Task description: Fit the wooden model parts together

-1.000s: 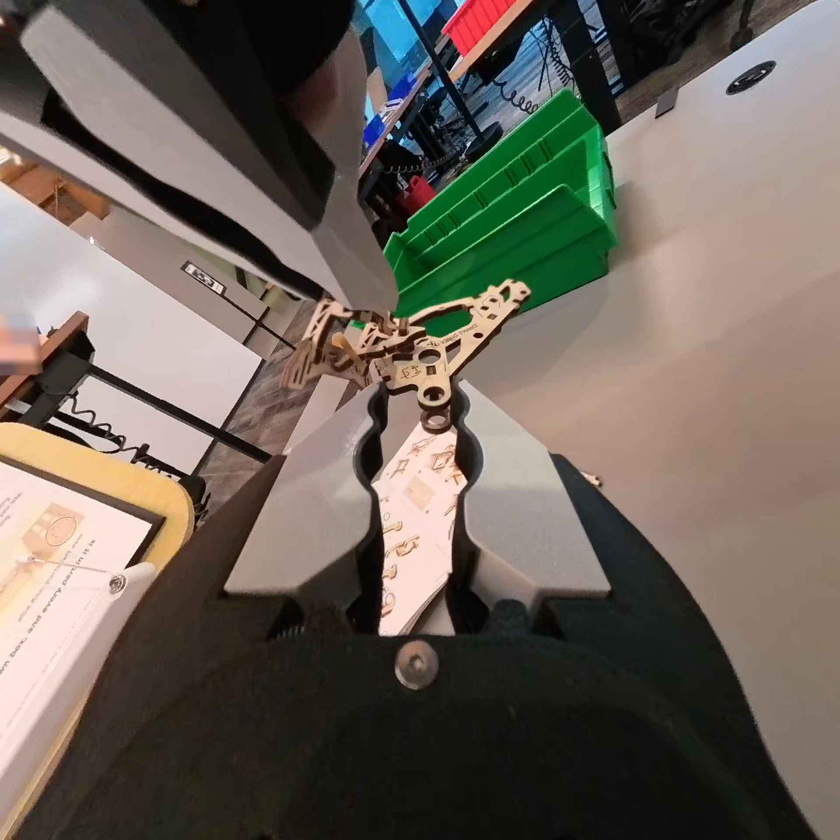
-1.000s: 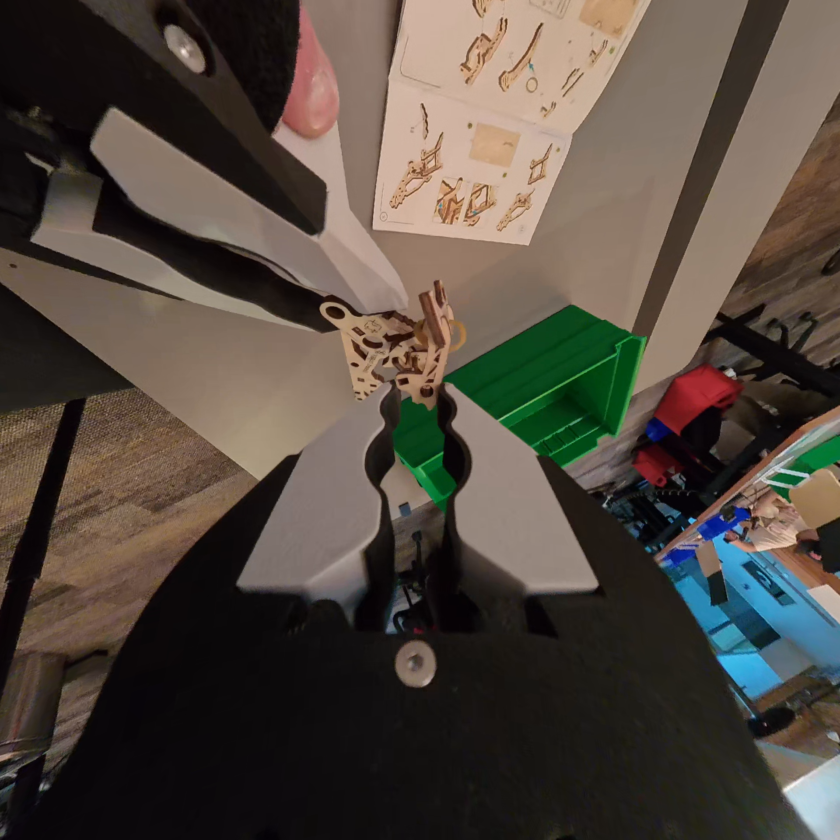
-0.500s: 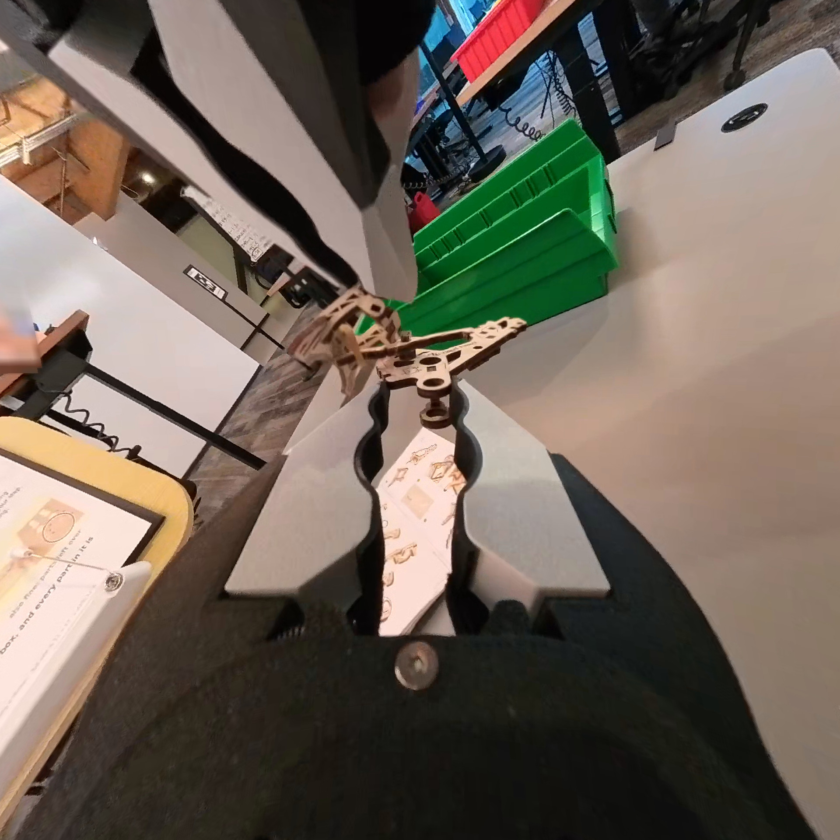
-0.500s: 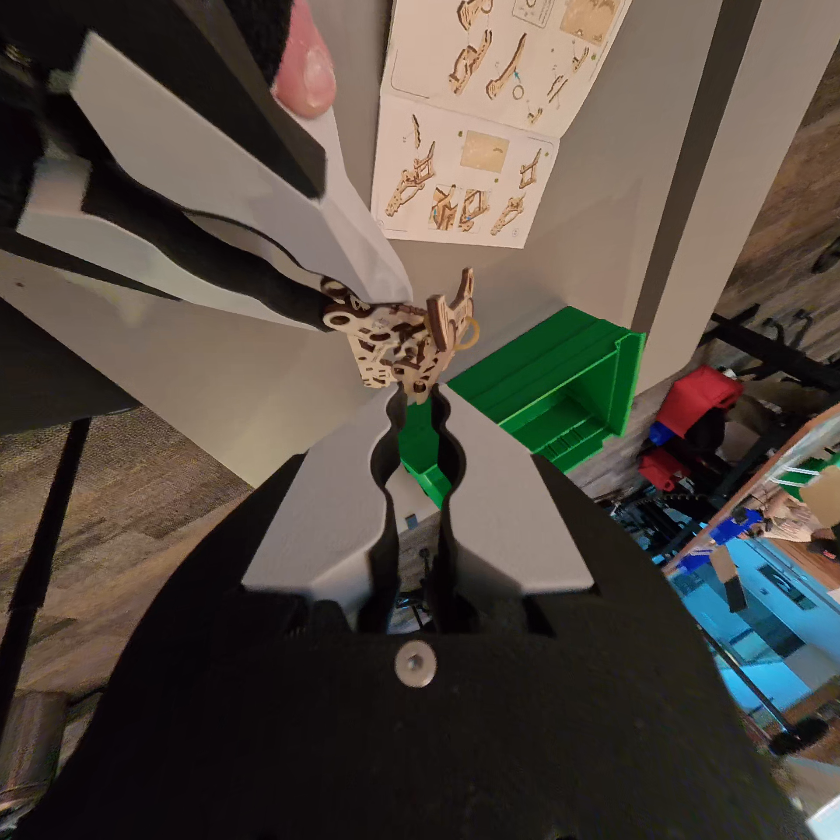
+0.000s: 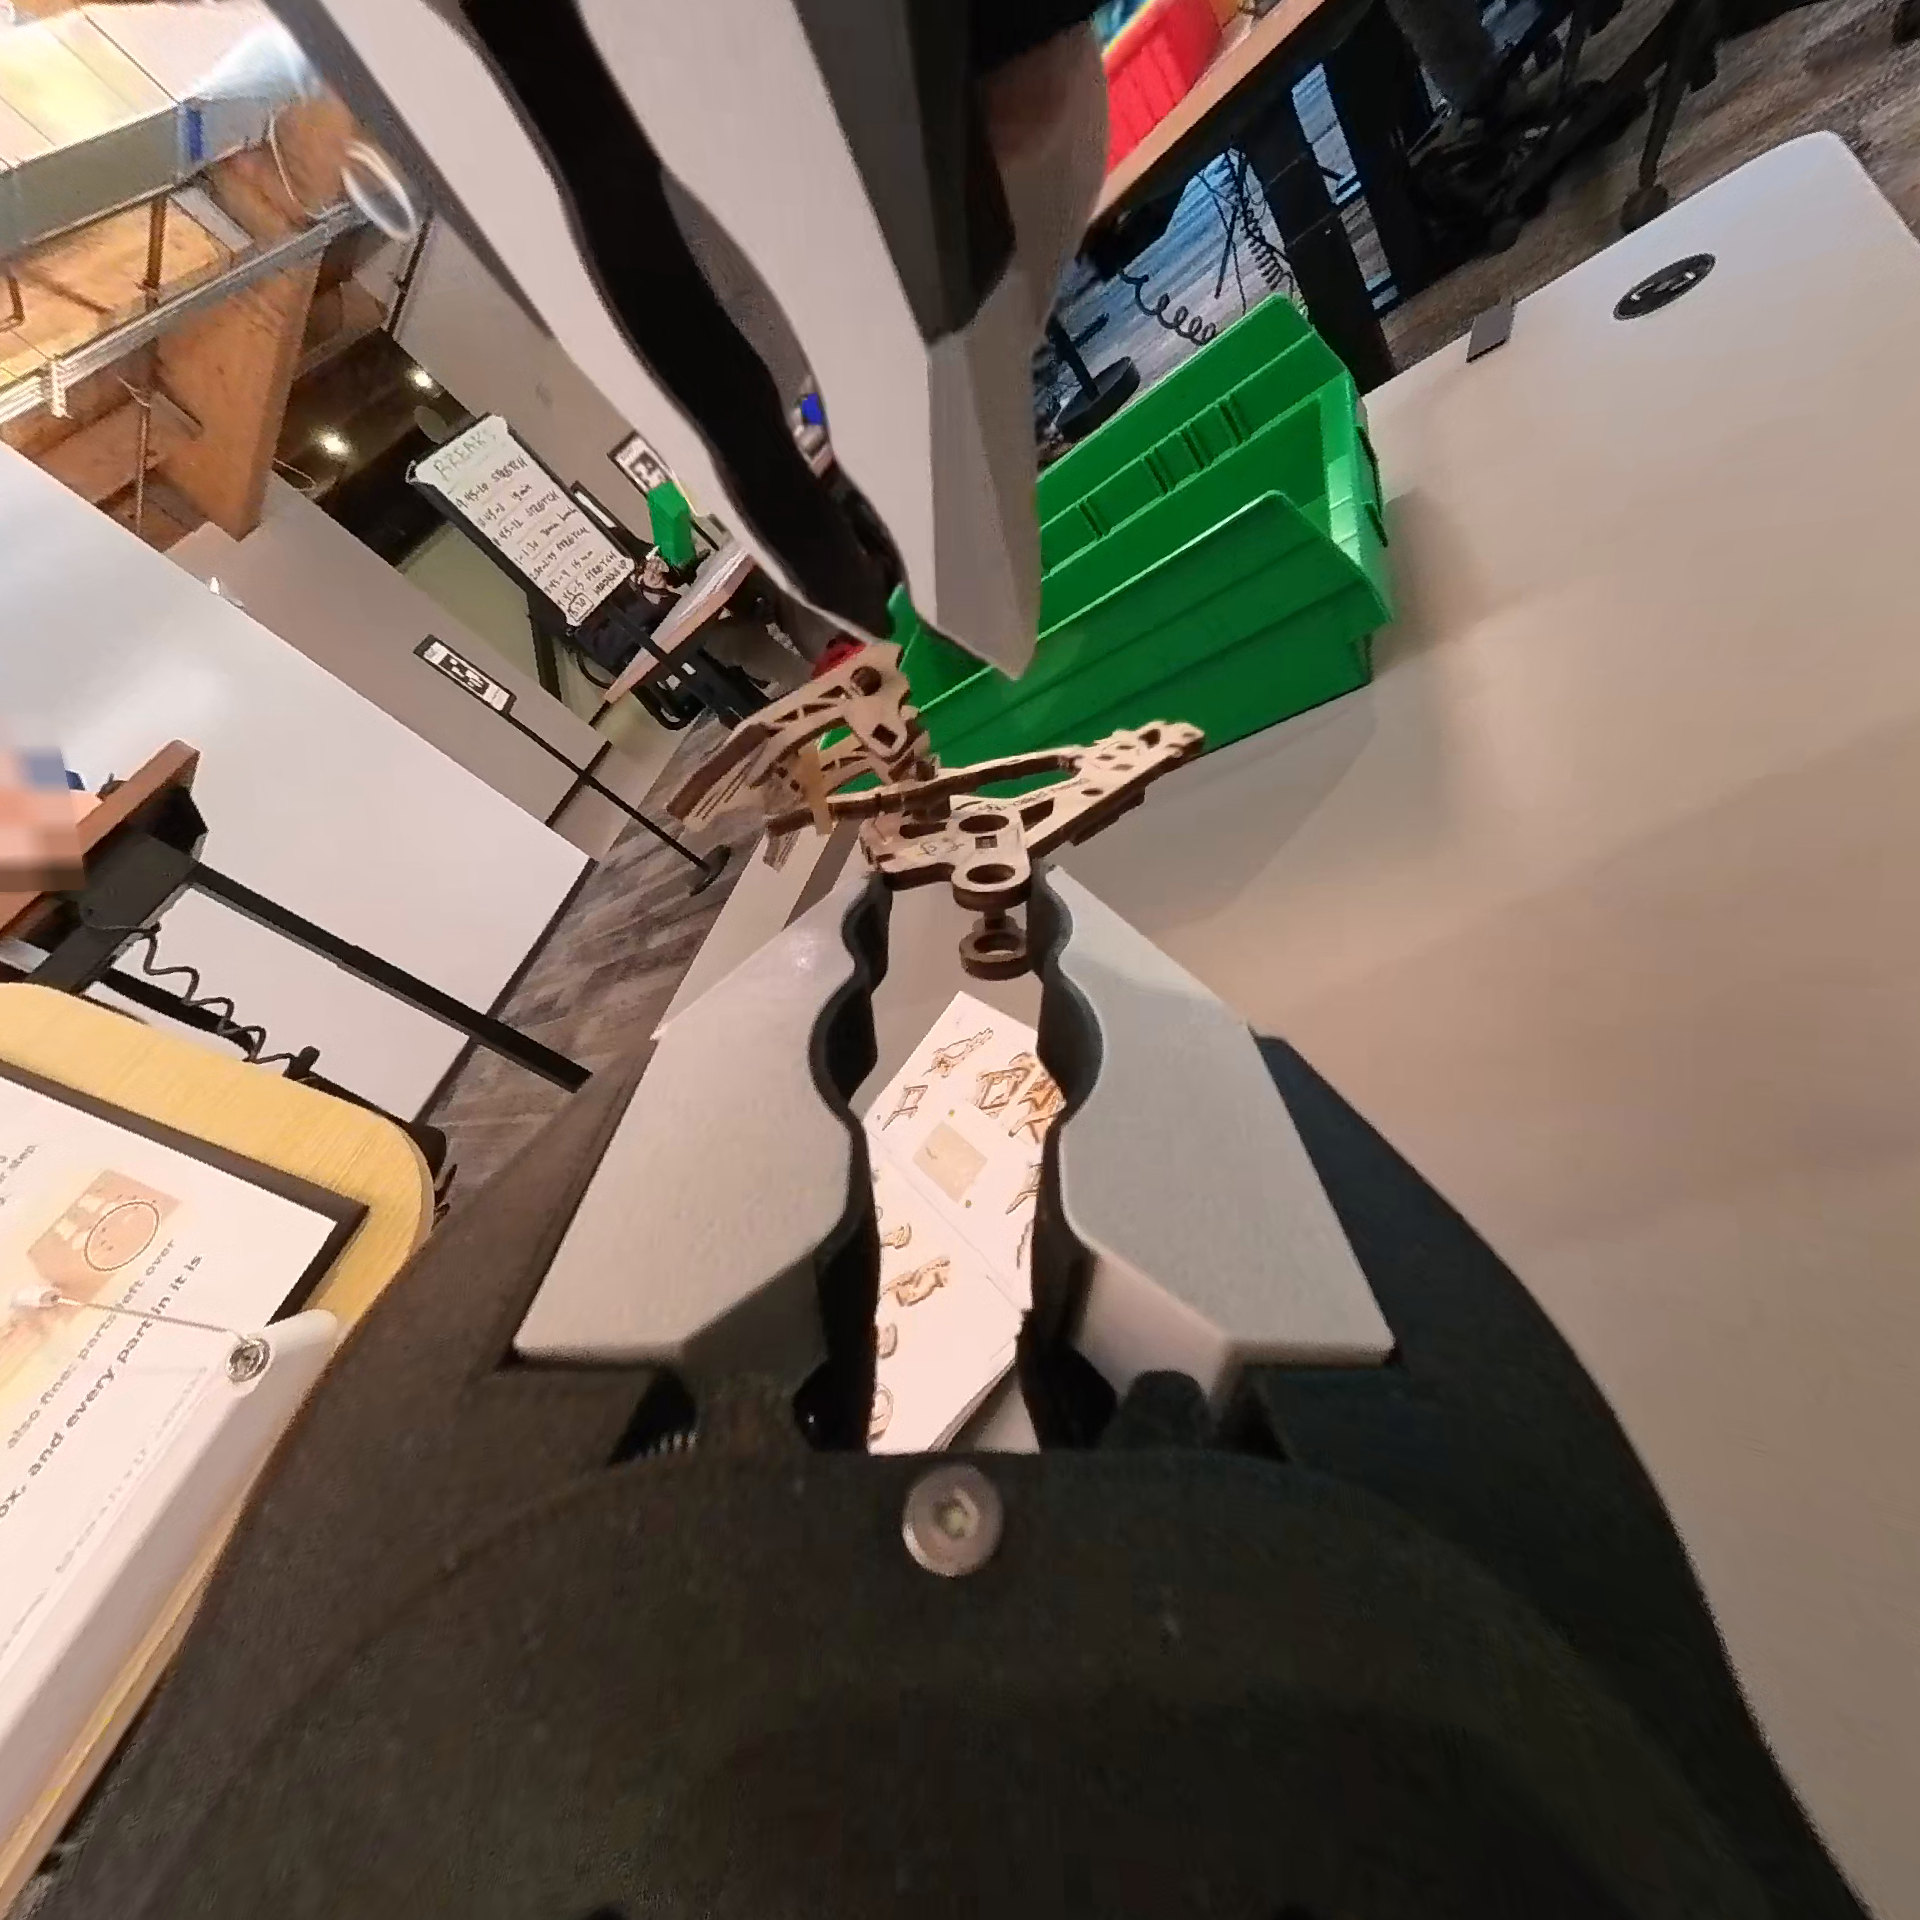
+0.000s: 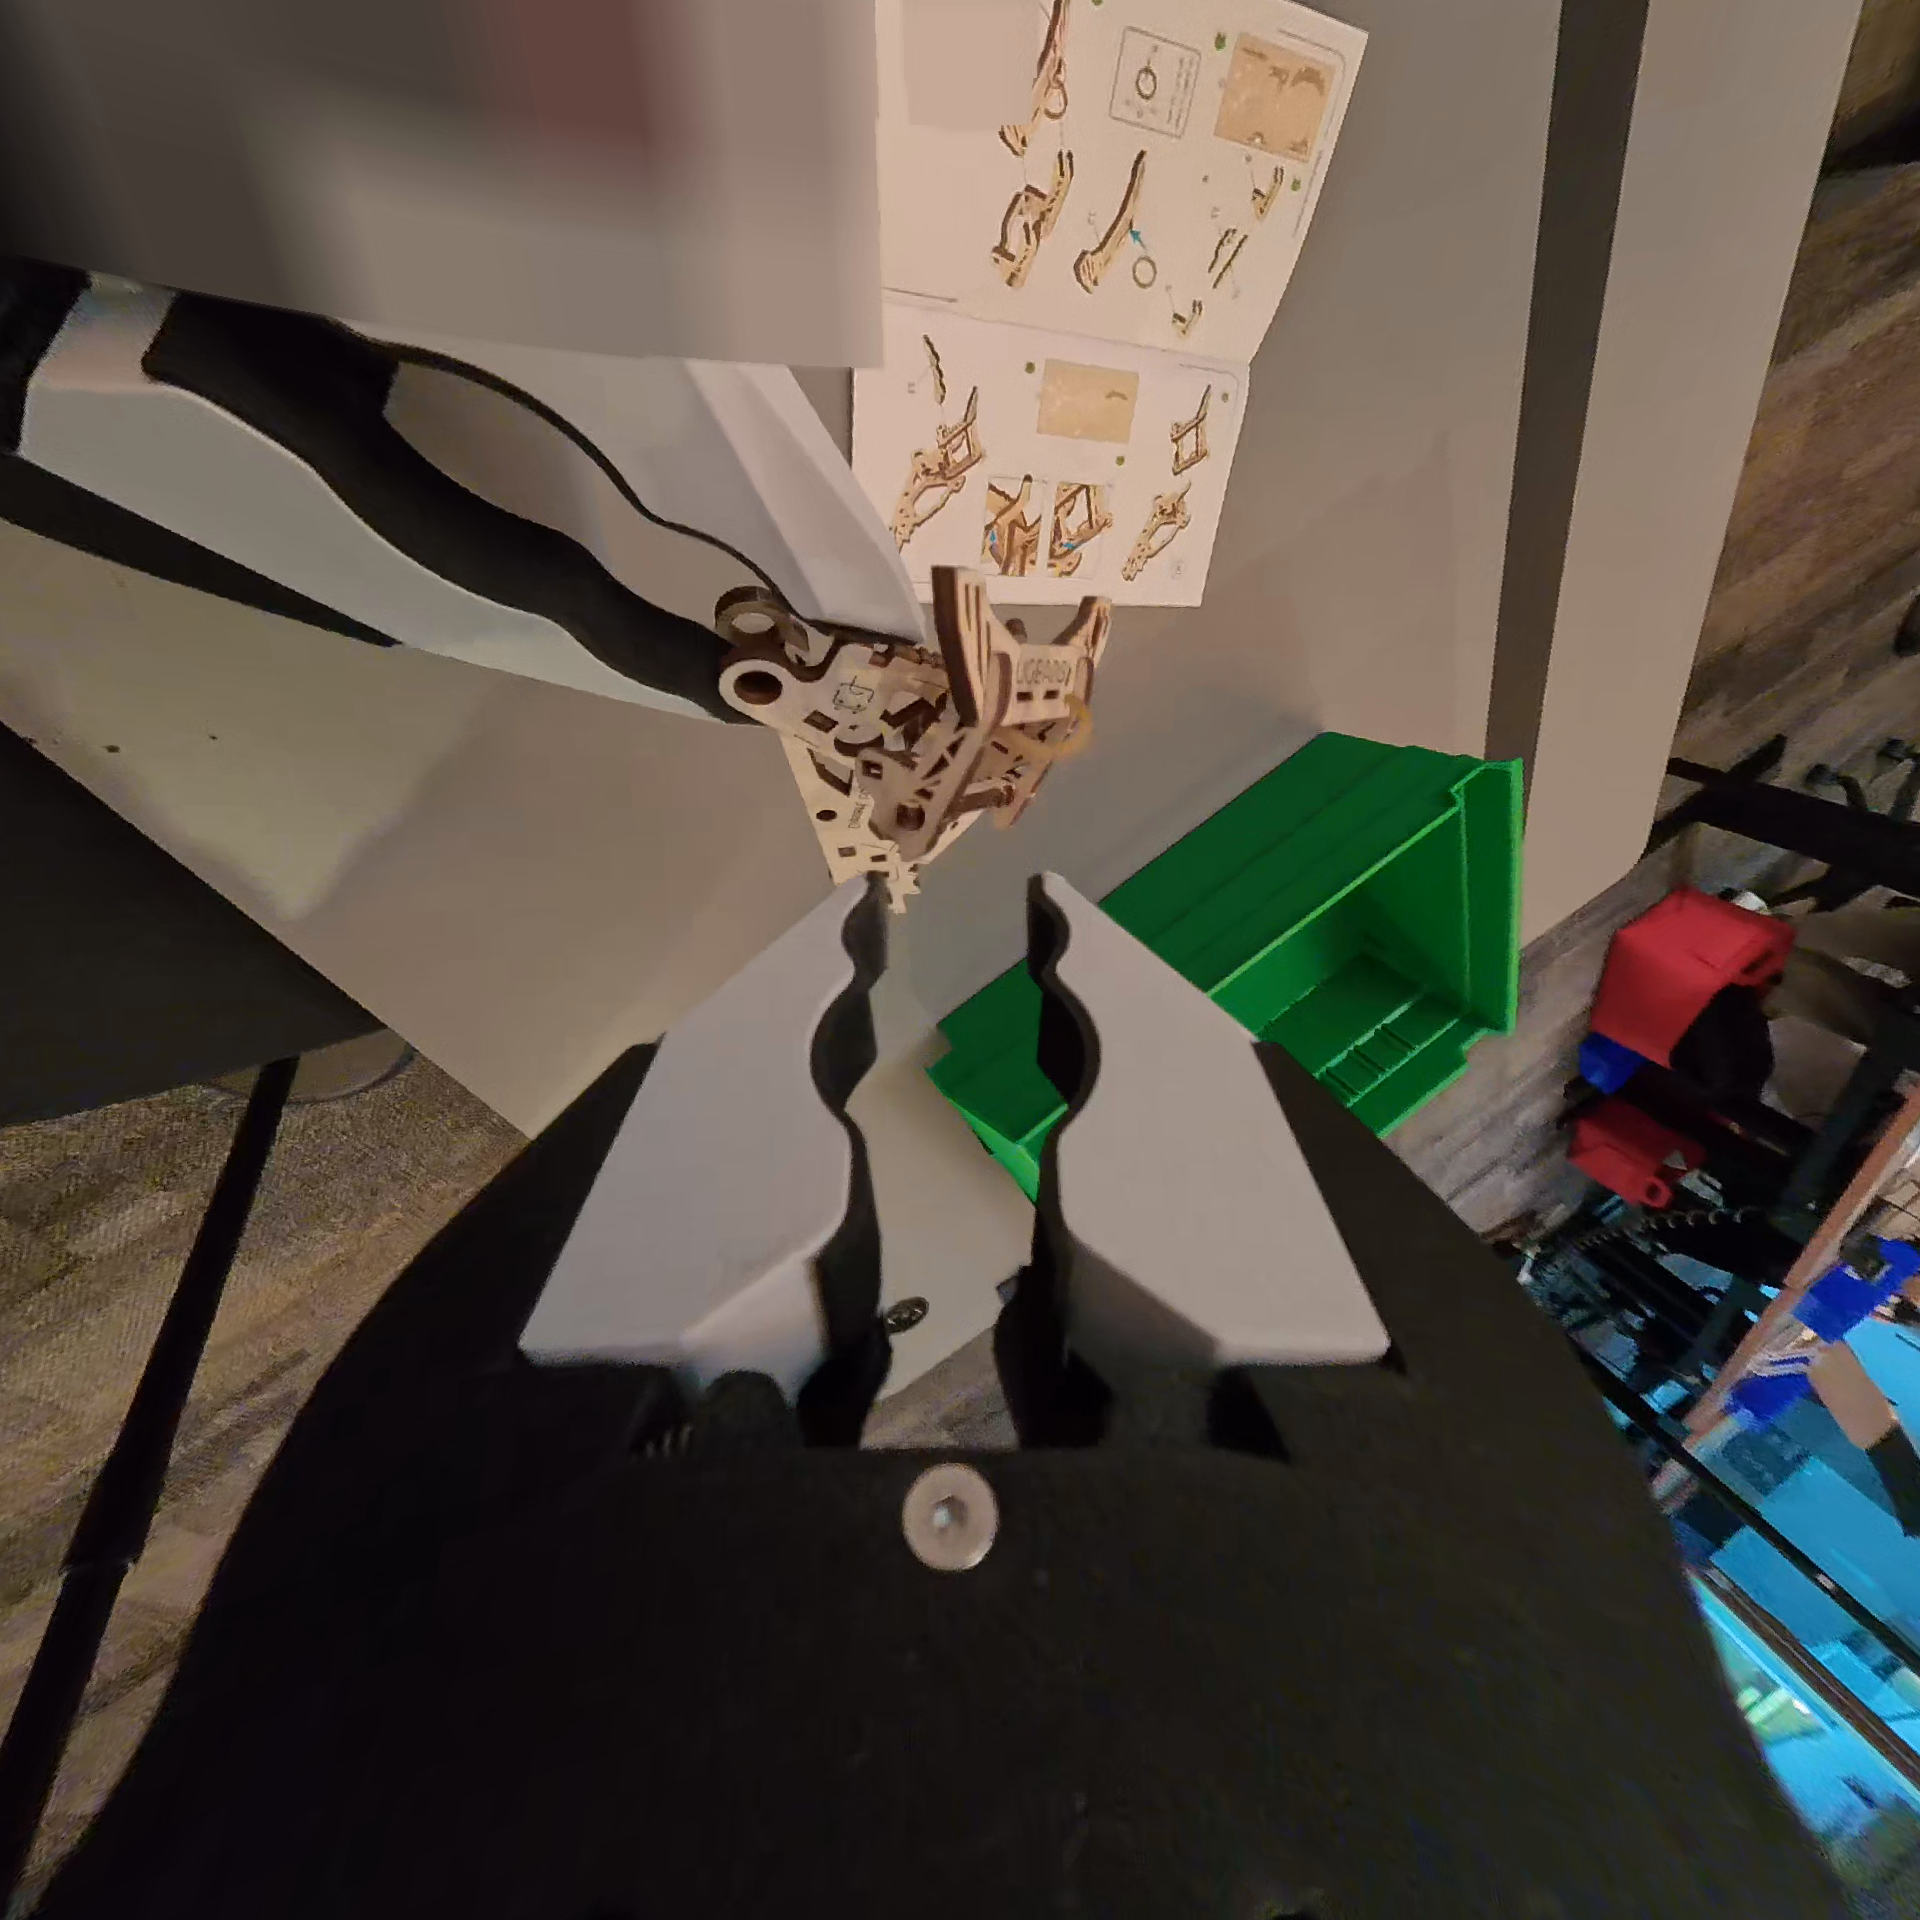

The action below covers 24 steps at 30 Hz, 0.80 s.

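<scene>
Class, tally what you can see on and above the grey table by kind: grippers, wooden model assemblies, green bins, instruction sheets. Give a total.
Grippers: 2, left gripper and right gripper
Wooden model assembly: 1
Green bins: 2, stacked
Instruction sheet: 1
Total: 6

The wooden model (image 5: 935,800) (image 6: 914,727) is a small laser-cut plywood assembly of pale, slotted, hole-pierced plates with dark burnt edges. It hangs above the table, lying nearly flat in the left wrist view, its ringed tab pinched at one end.
</scene>
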Each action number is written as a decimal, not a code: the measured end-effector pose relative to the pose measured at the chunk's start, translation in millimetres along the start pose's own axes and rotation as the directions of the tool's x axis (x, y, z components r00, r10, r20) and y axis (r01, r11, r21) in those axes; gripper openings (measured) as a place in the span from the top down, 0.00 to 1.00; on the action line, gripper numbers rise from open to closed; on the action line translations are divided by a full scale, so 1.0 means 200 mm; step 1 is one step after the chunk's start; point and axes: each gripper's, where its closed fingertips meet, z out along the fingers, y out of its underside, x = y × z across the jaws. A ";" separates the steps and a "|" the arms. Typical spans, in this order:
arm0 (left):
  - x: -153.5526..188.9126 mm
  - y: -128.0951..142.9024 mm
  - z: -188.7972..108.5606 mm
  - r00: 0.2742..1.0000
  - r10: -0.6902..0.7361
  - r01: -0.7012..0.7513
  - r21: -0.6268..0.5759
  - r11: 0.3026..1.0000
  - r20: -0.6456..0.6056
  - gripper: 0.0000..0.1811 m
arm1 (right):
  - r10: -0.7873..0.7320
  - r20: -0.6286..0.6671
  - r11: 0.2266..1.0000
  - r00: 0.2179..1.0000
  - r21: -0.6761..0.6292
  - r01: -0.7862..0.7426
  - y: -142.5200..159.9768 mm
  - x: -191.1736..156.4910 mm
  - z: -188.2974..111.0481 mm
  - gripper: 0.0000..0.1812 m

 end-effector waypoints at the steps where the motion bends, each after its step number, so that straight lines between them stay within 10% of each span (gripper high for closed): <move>1: 0.00 0.00 0.00 1.000 0.002 -0.002 0.001 1.000 0.000 0.87 | 0.018 0.012 0.999 1.000 0.027 -0.018 -0.01 0.00 -0.01 0.83; 9: 0.01 -0.02 -0.01 1.000 0.023 -0.023 0.010 1.000 0.000 0.87 | 0.189 0.192 0.942 0.963 0.241 -0.233 -0.11 0.00 -0.04 0.66; 15: 0.01 -0.03 -0.01 1.000 0.030 -0.030 0.011 0.999 0.005 0.87 | 0.235 0.233 0.918 0.944 0.265 -0.294 -0.12 -0.01 -0.03 0.92; 24: 0.01 -0.06 -0.02 0.999 0.032 -0.032 0.031 0.999 0.008 0.87 | 0.250 0.356 0.873 0.901 0.320 -0.369 -0.13 -0.02 -0.07 0.93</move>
